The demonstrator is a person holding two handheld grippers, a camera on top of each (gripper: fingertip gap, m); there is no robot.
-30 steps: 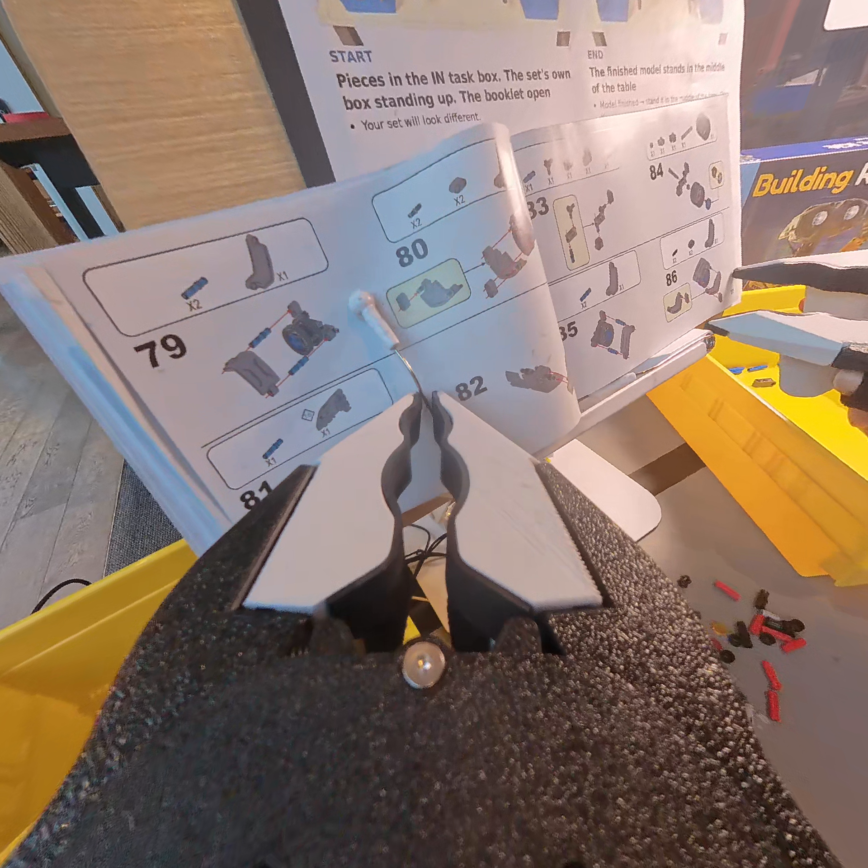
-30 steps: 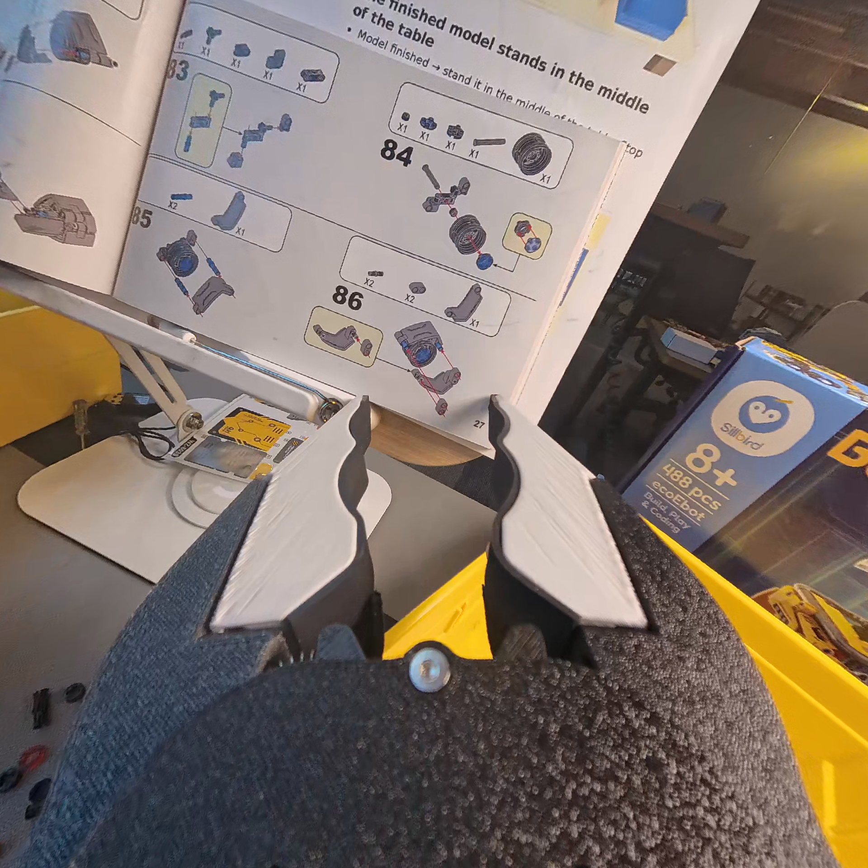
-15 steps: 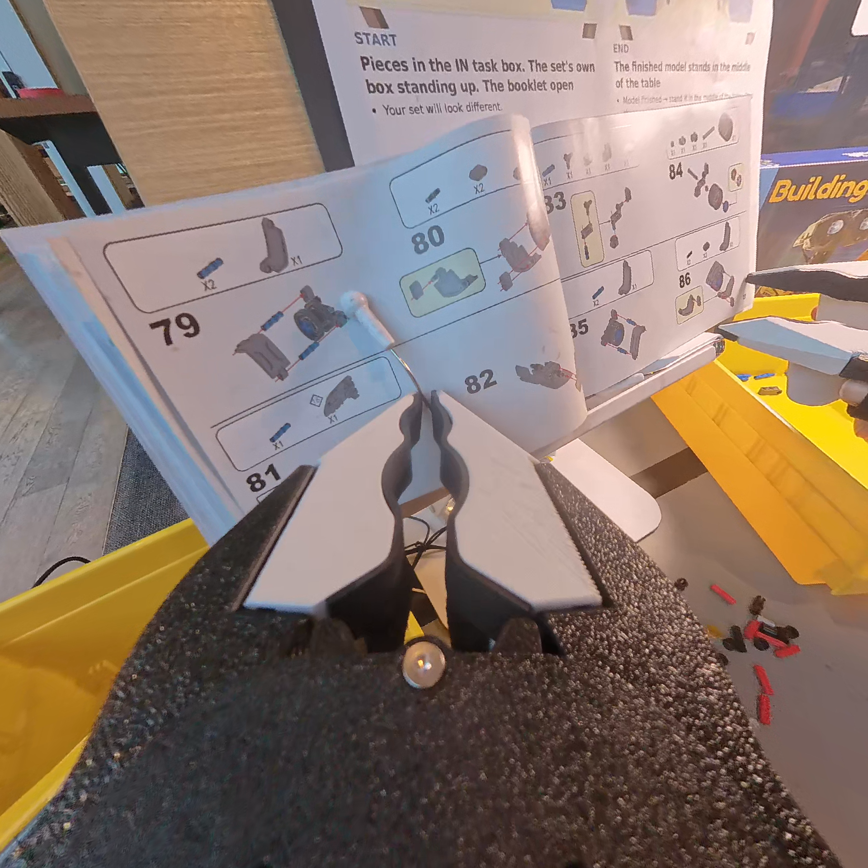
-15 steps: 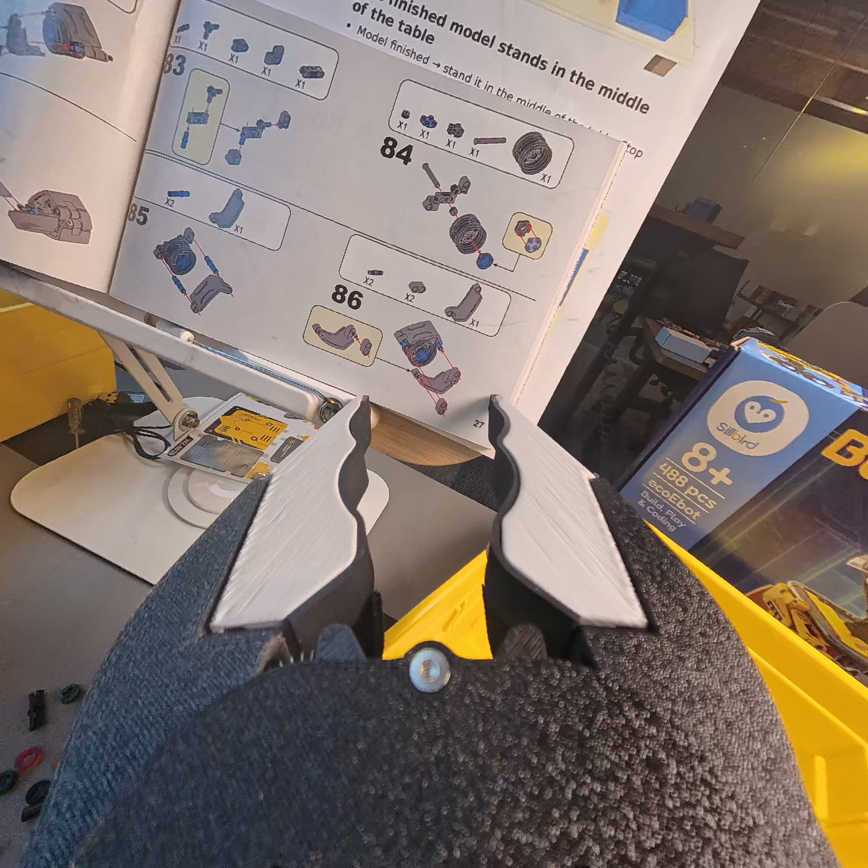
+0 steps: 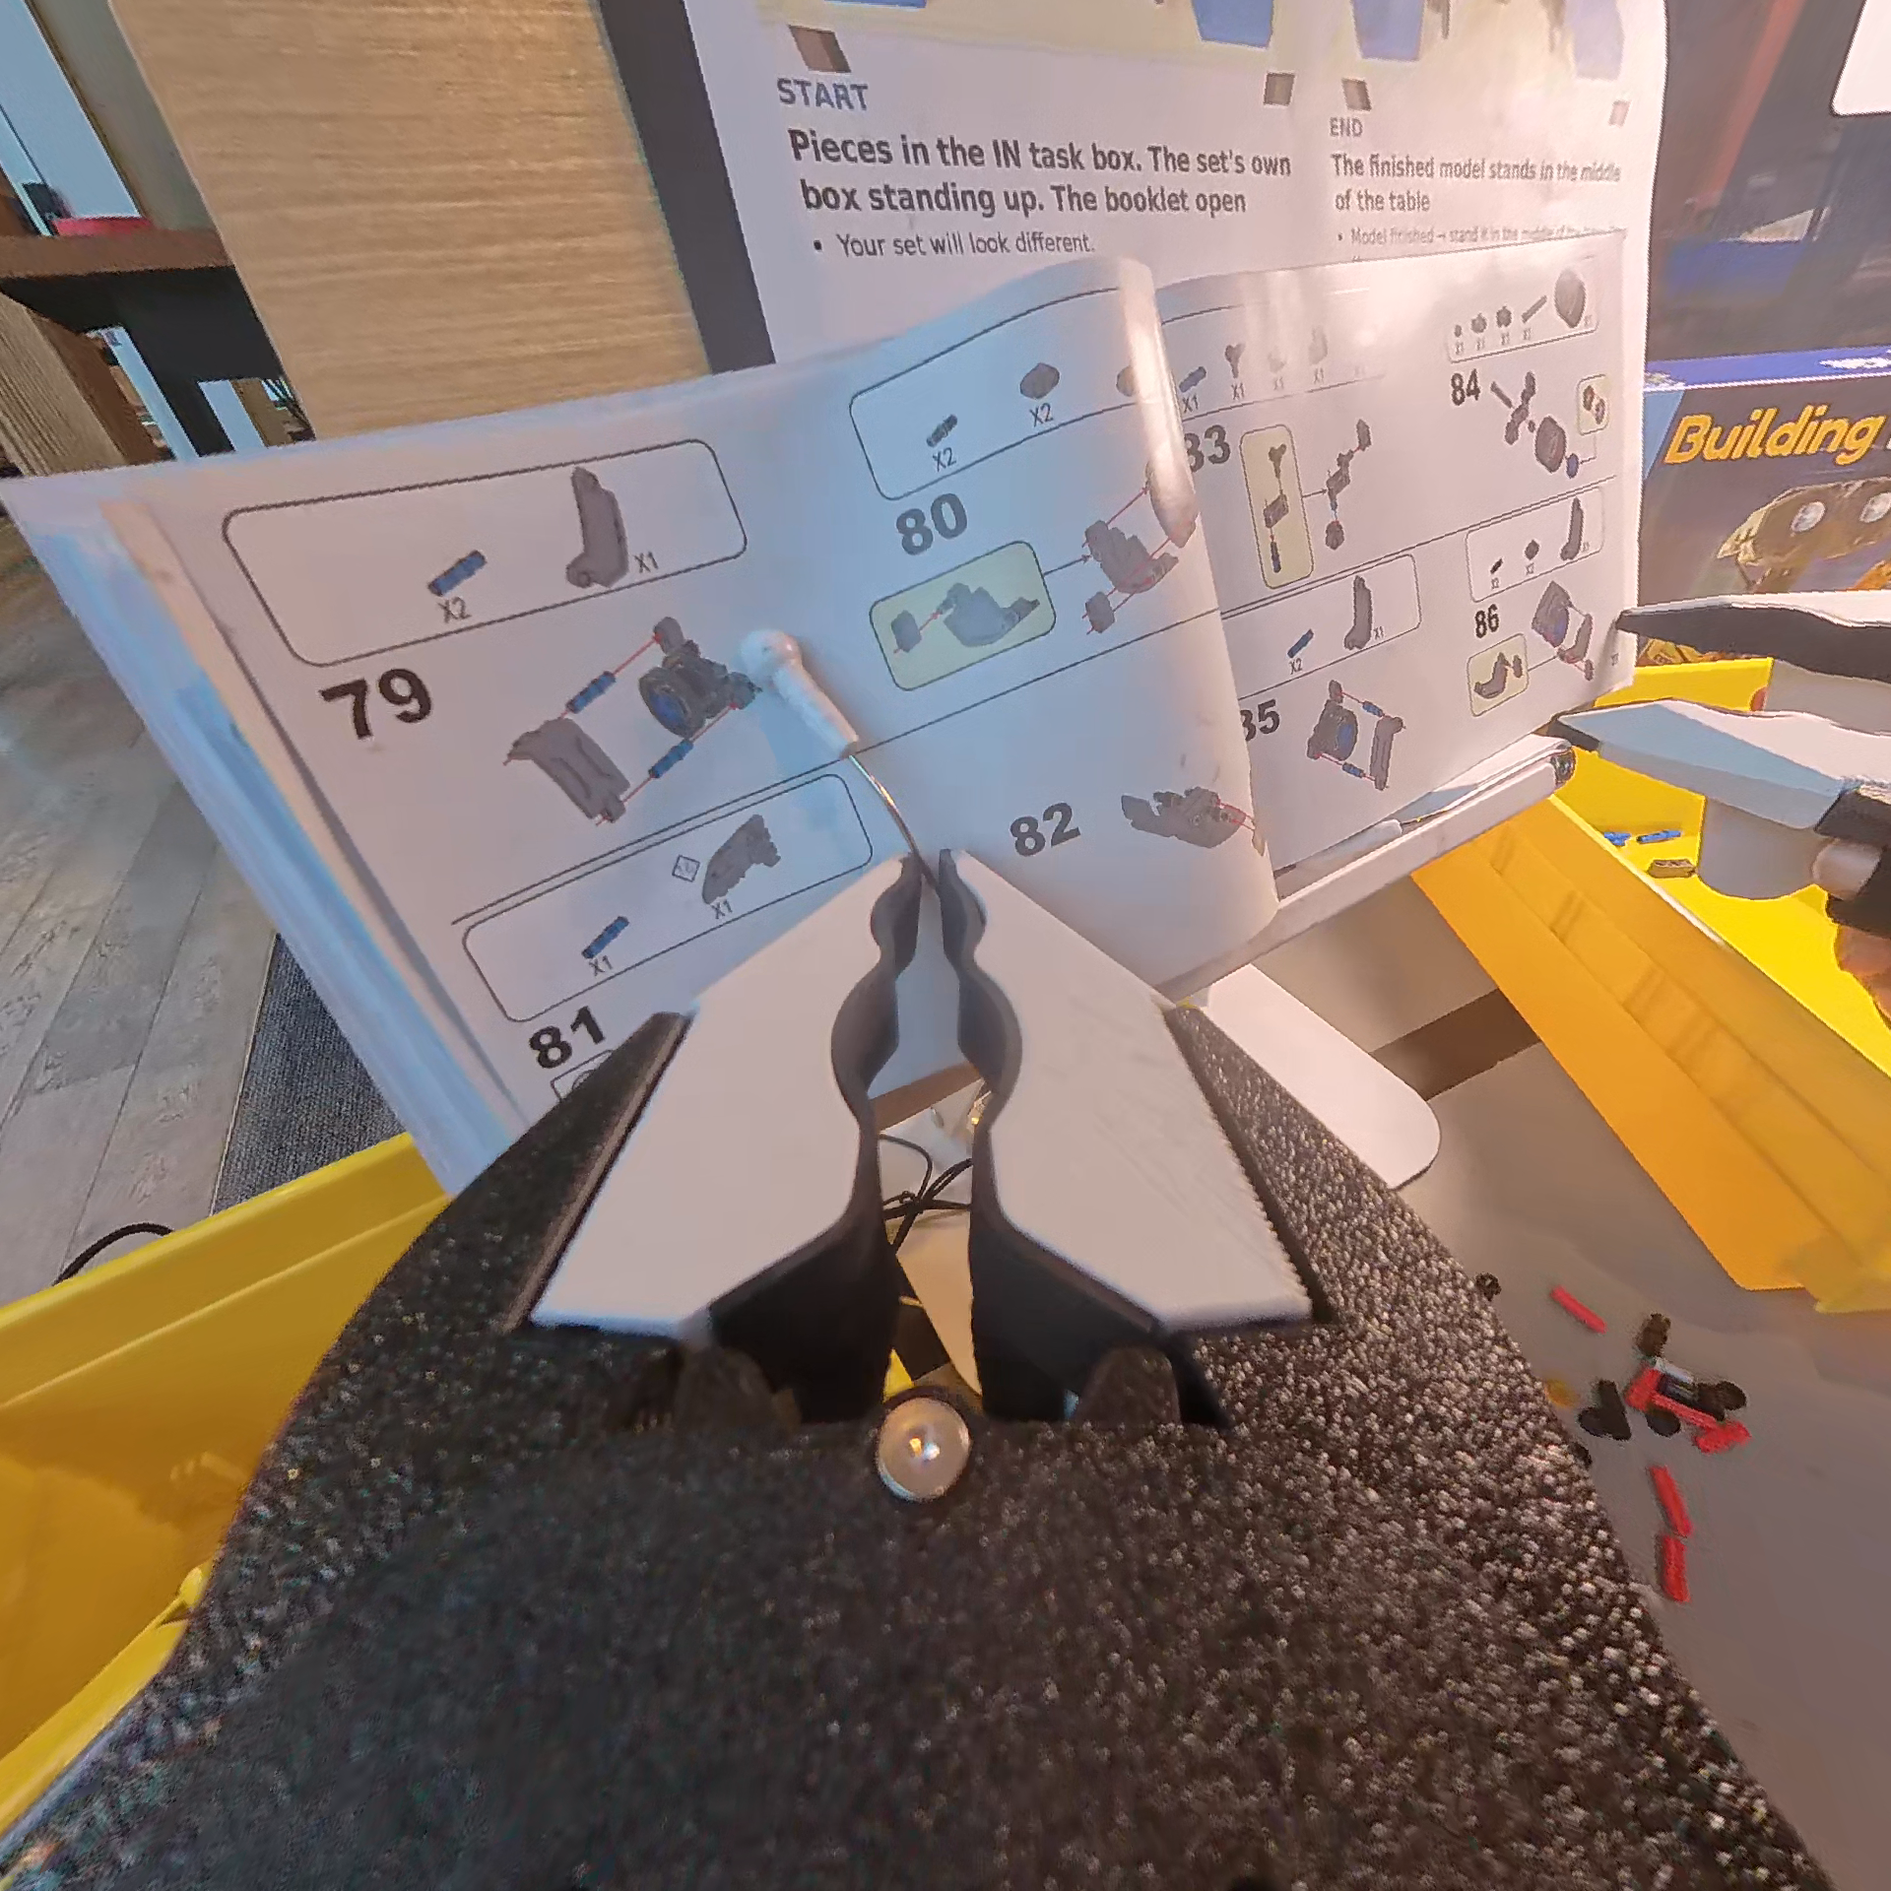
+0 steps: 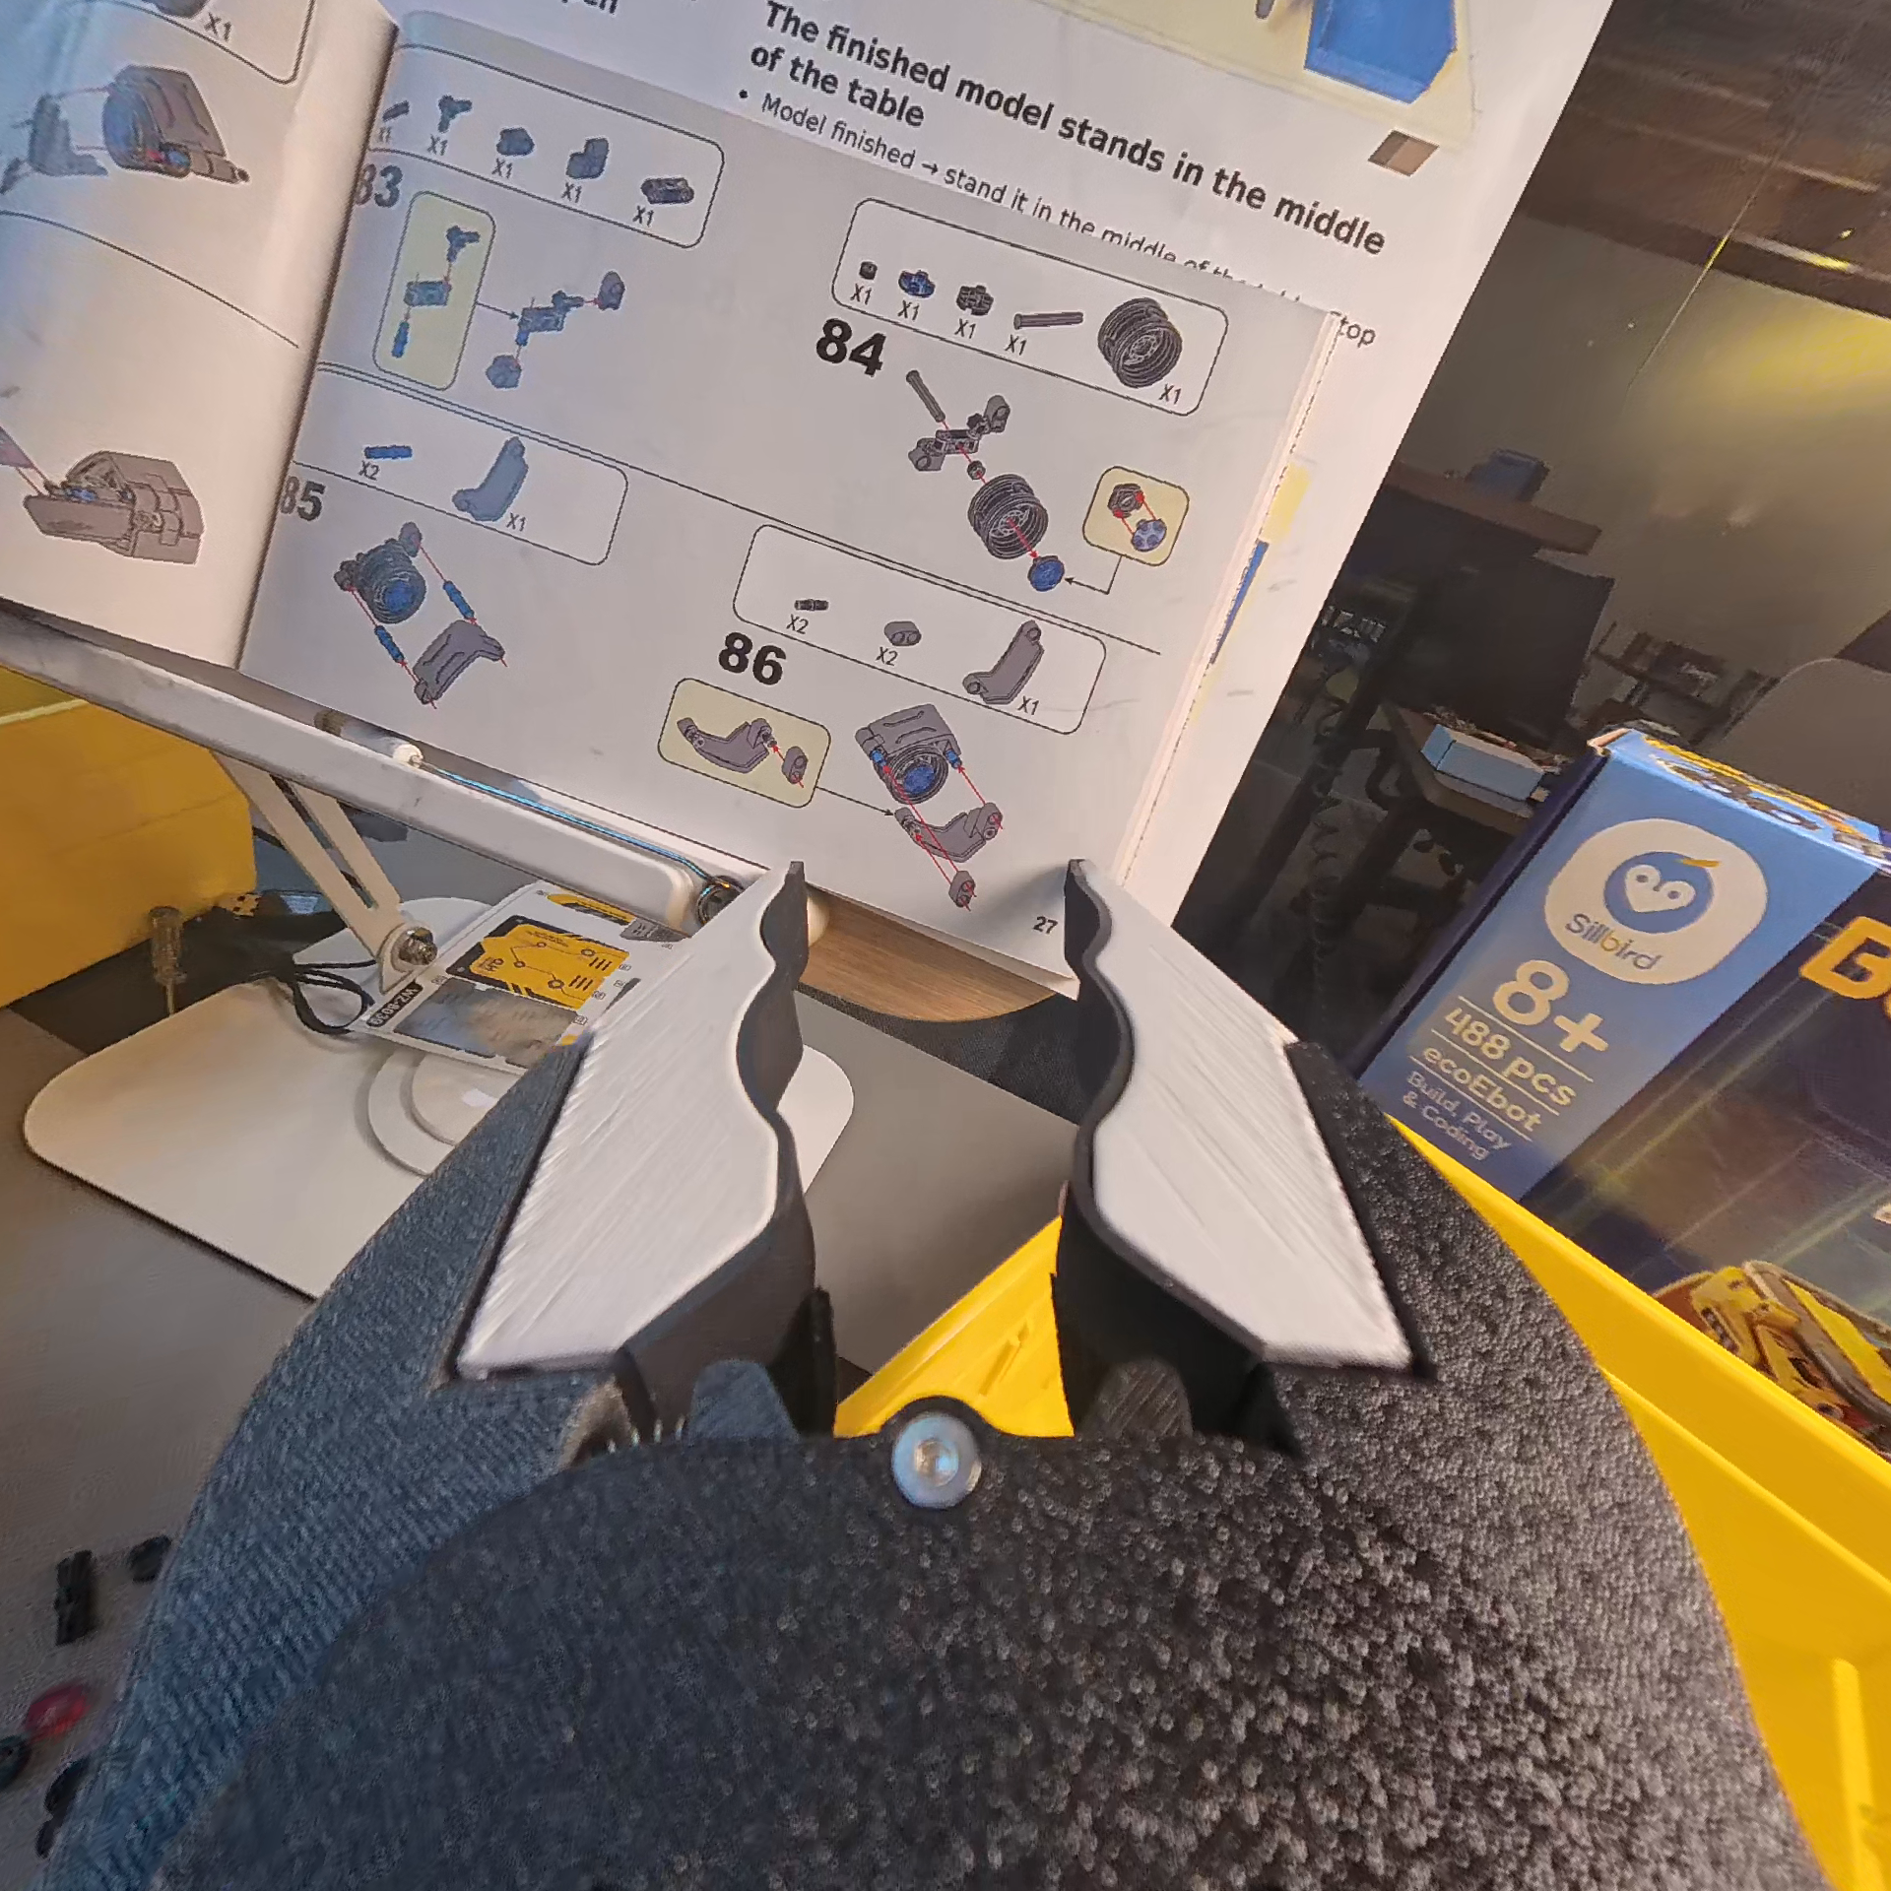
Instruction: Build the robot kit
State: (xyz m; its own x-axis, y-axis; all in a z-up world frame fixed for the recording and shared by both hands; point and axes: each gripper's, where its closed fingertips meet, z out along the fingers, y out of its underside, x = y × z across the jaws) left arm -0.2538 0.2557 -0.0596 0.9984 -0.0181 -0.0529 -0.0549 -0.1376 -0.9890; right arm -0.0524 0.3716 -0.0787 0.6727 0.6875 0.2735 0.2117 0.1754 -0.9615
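While my left gripper (image 5: 926,870) is pinching the stand's wire page clip (image 5: 808,696) against the booklet (image 5: 634,655), I'm keeping my empty right gripper (image 6: 931,885), jaws parted, just below the booklet's right page corner.

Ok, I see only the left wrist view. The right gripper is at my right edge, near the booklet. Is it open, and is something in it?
Observer: The right gripper is open, with a wide gap and nothing in it. The lower right corner of the booklet shows just beyond the gap.
Operator: My own gripper hides the stand. Is something on it?
Observer: Yes. A yellow and grey card lies on the white base, beside the hinge.
Operator: And the box on the right?
Observer: The box has a blue side with a round white logo. It stands behind the yellow bin.
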